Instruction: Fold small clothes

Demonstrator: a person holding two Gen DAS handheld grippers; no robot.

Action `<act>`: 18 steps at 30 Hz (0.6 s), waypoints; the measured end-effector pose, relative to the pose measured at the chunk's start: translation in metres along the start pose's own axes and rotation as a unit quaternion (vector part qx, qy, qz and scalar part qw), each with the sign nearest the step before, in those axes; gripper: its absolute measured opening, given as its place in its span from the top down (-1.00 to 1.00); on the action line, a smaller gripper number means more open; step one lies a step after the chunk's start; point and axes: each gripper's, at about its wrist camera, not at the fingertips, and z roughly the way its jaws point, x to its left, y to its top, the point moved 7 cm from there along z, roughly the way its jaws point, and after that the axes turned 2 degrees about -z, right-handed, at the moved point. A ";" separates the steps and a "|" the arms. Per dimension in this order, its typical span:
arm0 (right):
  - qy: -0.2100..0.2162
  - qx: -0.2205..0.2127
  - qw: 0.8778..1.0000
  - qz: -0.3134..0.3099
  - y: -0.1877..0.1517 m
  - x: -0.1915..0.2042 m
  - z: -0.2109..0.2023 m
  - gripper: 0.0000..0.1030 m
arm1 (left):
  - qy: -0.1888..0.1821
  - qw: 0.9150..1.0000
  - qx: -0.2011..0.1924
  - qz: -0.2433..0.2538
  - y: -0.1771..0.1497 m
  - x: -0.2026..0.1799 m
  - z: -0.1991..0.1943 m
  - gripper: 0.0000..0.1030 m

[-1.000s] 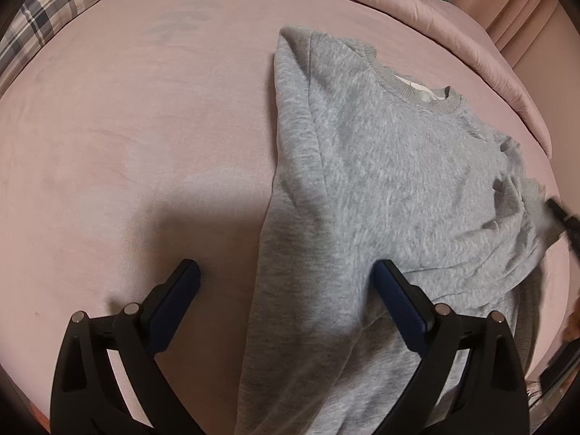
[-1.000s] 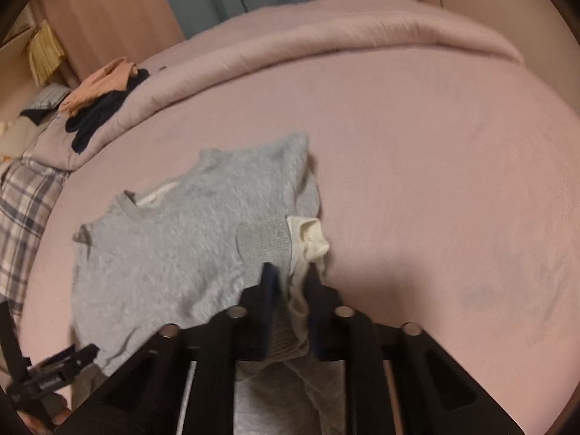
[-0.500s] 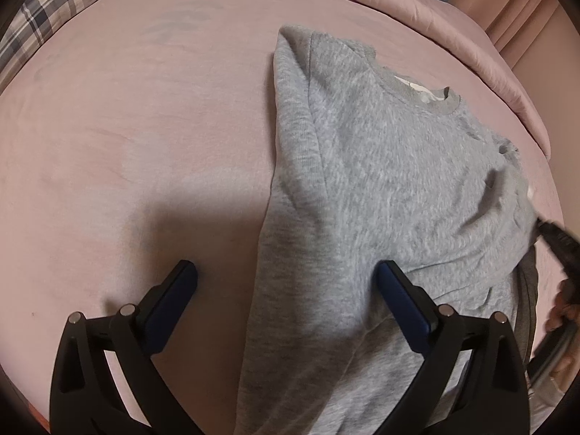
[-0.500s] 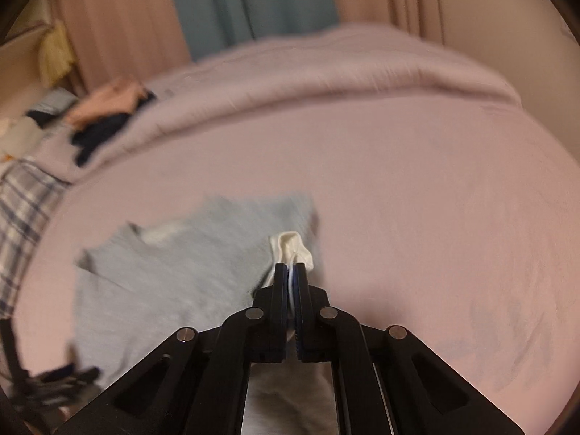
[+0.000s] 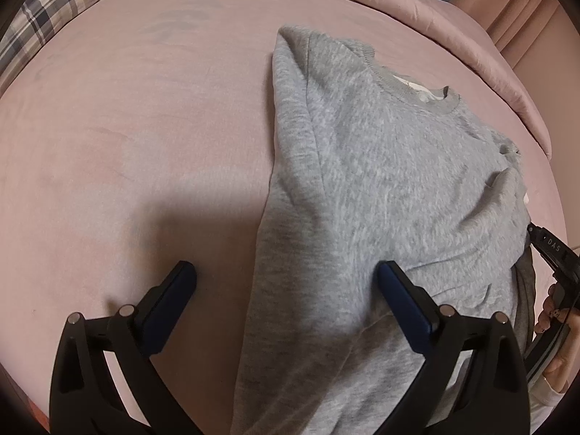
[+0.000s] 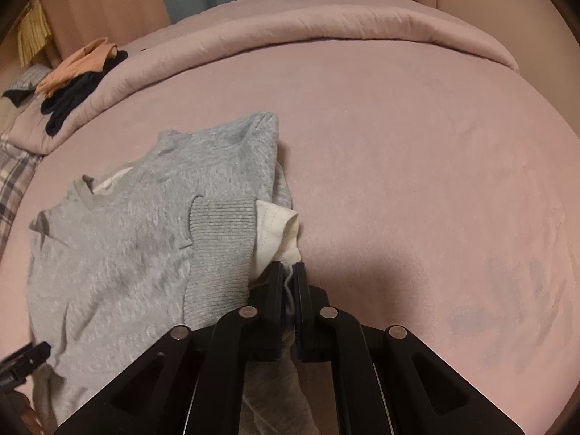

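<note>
A small grey sweatshirt [image 5: 380, 188] lies on the pink bed [image 5: 145, 145], collar away from me, its left side folded in. It also shows in the right wrist view [image 6: 137, 239], with its ribbed cuff [image 6: 221, 239] and white inner lining [image 6: 279, 228] turned up. My left gripper [image 5: 286, 290] is open and straddles the sweatshirt's near left edge without gripping it. My right gripper [image 6: 289, 272] is shut on the sleeve end by the white lining. It shows at the right edge of the left wrist view [image 5: 551, 250].
A rolled pink duvet [image 6: 326, 32] runs along the far side of the bed. A pile of orange and dark clothes [image 6: 79, 72] lies on it at the left. A plaid blanket [image 5: 54, 11] is at the far left. Curtains hang behind.
My right gripper closed on the sleeve end, lifted it briefly and has come back down with it. The right side of the sweatshirt shifted. My left gripper barely moved.
</note>
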 end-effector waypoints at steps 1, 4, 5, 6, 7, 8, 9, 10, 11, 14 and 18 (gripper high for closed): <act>0.005 0.001 1.000 0.003 0.000 -0.002 -0.001 0.92 | -0.001 1.000 0.000 -0.001 0.000 -0.001 0.000 -0.91; 0.005 0.002 1.000 0.010 0.000 -0.008 -0.006 0.59 | -0.007 1.000 -0.001 -0.003 -0.003 -0.003 -0.007 -0.87; -0.002 -0.001 1.000 0.009 0.000 -0.010 -0.009 0.46 | -0.009 1.000 -0.001 -0.002 -0.007 -0.004 -0.010 -0.87; -0.015 -0.006 1.000 0.009 0.001 -0.013 -0.014 0.21 | -0.011 1.000 -0.002 -0.001 -0.009 -0.006 -0.013 -0.87; -0.021 -0.012 1.000 0.010 0.001 -0.015 -0.019 0.03 | -0.013 1.000 -0.004 0.001 -0.010 -0.007 -0.016 -0.87; -0.020 -0.015 1.000 0.012 0.001 -0.017 -0.023 -0.05 | -0.015 1.000 -0.008 0.004 -0.012 -0.009 -0.021 -0.87; -0.010 -0.018 1.000 0.015 0.000 -0.017 -0.029 -0.14 | -0.017 1.000 -0.010 0.006 -0.013 -0.010 -0.024 -0.88; 0.000 -0.021 1.000 0.017 -0.001 -0.017 -0.034 -0.15 | -0.021 1.000 -0.016 0.008 -0.014 -0.011 -0.030 -0.89; 0.009 -0.025 0.999 0.018 -0.003 -0.017 -0.041 -0.16 | -0.024 0.999 -0.021 0.010 -0.017 -0.012 -0.035 -0.89; 0.025 -0.035 0.999 0.009 -0.011 -0.013 -0.061 -0.37 | -0.032 0.999 -0.032 0.009 -0.026 -0.009 -0.051 -0.89; 0.045 -0.042 0.998 -0.018 -0.030 0.003 -0.087 -0.47 | -0.042 0.998 -0.039 0.015 -0.039 -0.006 -0.066 -0.89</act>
